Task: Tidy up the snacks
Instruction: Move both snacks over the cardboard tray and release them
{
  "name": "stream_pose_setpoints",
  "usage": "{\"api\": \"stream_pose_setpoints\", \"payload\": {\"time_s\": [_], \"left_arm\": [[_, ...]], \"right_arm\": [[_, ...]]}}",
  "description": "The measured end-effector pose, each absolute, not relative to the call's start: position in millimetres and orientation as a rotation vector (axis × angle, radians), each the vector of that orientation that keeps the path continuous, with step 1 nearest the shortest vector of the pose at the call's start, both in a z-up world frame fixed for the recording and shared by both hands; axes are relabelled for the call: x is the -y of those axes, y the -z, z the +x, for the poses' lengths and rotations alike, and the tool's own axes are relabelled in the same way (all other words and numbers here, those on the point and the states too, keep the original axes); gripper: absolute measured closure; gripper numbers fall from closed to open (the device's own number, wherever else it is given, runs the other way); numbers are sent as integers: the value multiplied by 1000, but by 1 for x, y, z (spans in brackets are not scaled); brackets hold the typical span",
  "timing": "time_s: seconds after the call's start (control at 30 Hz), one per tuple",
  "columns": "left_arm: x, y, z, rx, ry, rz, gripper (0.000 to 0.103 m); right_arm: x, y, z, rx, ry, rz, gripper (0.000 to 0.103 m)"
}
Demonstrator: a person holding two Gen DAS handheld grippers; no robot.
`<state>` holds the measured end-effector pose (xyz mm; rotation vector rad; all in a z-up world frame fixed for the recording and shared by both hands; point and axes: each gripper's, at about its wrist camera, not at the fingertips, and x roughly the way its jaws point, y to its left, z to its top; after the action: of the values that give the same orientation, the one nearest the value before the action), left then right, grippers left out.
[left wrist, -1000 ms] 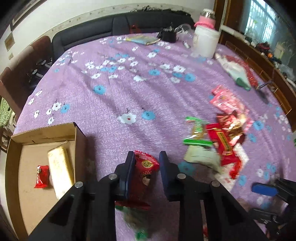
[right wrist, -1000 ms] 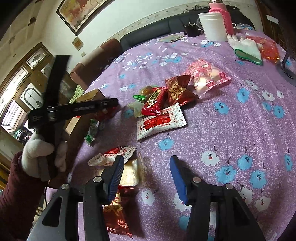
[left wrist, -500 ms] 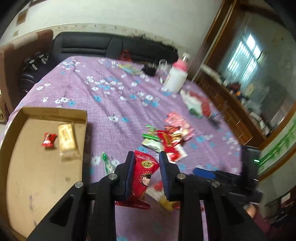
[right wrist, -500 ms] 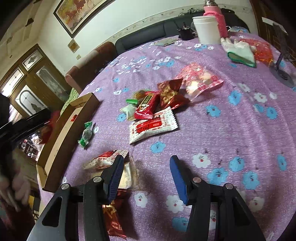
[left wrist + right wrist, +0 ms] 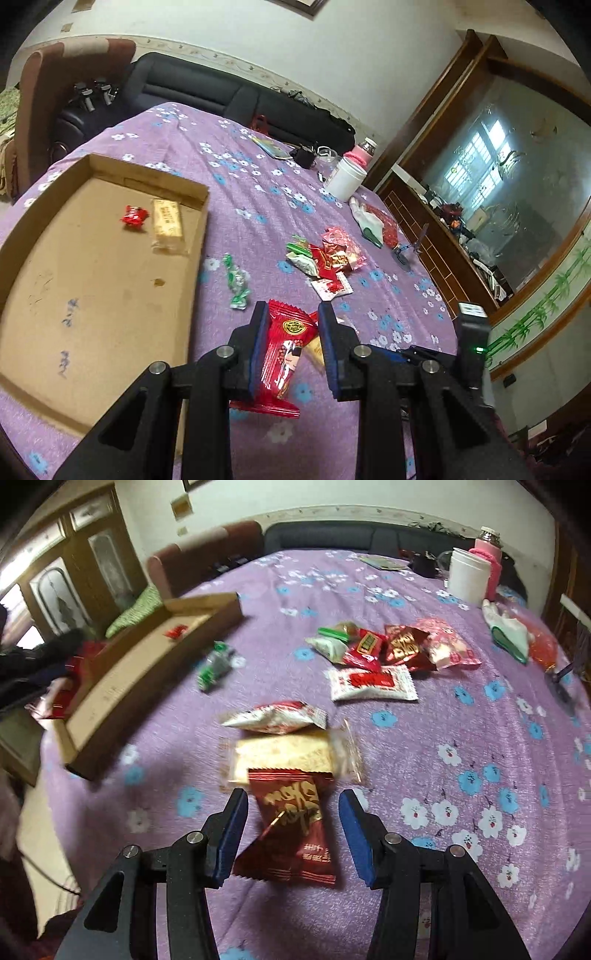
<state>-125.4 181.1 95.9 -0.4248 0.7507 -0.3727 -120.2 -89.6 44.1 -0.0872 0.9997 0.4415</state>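
fingers of the left gripper are seen closed on a red snack packet, which is held upright above the purple flowered table, just right of the cardboard box. fingers of the right gripper are spread wide, with a dark red packet with gold lettering lying flat on the table between them, untouched by either pad. listed inside the box: a small red candy and a pale wrapped bar, side by side near the far corner. listed on the table beside the box: a green and white wrapped candy. a clear-wrapped yellow cake is found just beyond the dark red packet, partly overlapped by it, and a red and white pouch lies just beyond that. further off, a white packet with red print is set in front of a heap of mixed snacks. at the far edge of the table a white tub, a pink bottle and a white glove are recorded. the view from the right wrist is blurred toward the left side.
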Motion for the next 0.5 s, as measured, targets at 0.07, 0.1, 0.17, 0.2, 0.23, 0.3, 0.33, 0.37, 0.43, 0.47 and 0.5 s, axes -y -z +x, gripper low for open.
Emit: {"api": "stream_pose_setpoints", "payload": {"time_s": [0.07,0.1,0.17,0.2,0.23,0.3,0.33,0.37,0.43,0.47,0.5], "left_arm": [[-190,-98,-132,-737,363,-427,77],[-194,-99,-134,-733,360,-428,77],[-207,-101,-140,-723,346,-435,77],[-212,-102,-142,-720,340,-438,77],[-219,-104,-143,-717,334,-439,77],[-233,-108,-145,-711,321,-438,77],[-239,-112,-144,-711,315,-434,77],[-247,-116,-141,-713,309,-426,77],[-260,-124,-131,-718,296,-410,77],[-267,-129,-122,-719,279,-398,77],[-274,-131,-115,-721,263,-388,77]], "right_arm": [[91,-40,-116,-1030,-443,-64,65],[95,-41,-118,-1028,-441,-55,66],[96,-43,-119,-1032,-444,-47,68],[96,-45,-121,-1029,-440,-47,68],[95,-48,-123,-1023,-434,-51,68],[93,-62,-127,-995,-437,-55,68],[92,-68,-127,-984,-443,-51,68],[90,-77,-128,-970,-454,-43,68],[81,-95,-125,-947,-481,-31,68],[74,-105,-119,-937,-500,-22,68],[67,-110,-115,-935,-512,-17,68]]}}
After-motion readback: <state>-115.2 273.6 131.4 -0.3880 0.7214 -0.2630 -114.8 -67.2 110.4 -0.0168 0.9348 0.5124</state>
